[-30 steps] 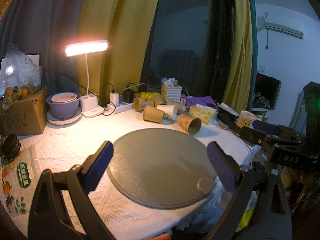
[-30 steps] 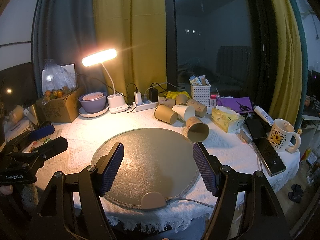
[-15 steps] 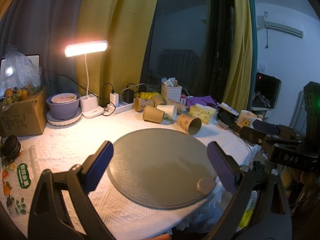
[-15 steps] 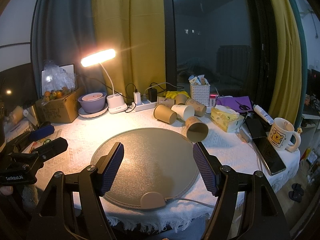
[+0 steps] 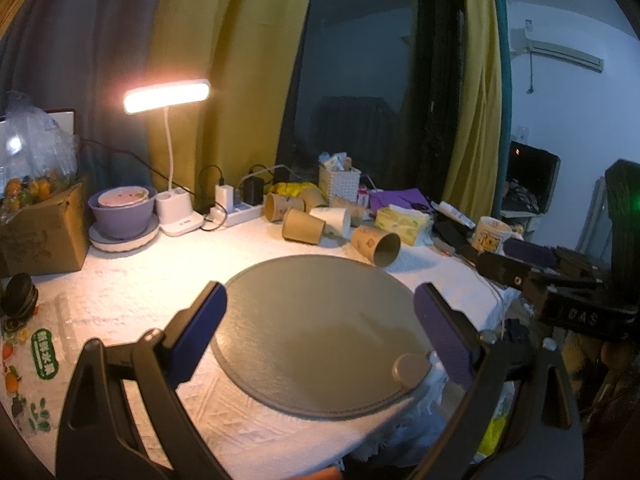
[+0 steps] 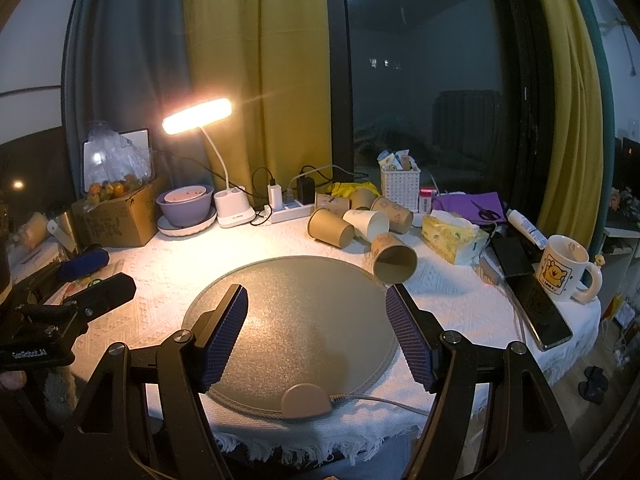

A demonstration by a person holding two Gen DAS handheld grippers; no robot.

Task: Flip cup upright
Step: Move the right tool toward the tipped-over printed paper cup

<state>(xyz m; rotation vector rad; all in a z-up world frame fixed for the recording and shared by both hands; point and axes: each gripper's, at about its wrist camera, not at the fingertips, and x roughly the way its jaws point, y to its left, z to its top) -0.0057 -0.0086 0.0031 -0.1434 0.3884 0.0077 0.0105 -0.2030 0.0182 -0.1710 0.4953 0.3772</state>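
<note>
A brown printed paper cup [image 6: 394, 258] lies on its side, mouth toward the camera, just beyond the right gripper's [image 6: 316, 336] right jaw, at the far edge of a round grey mat [image 6: 304, 320]. Both the right gripper and the left gripper [image 5: 320, 332] hang wide open and empty over the mat. More tipped paper cups [image 6: 352, 220] lie farther back.
</note>
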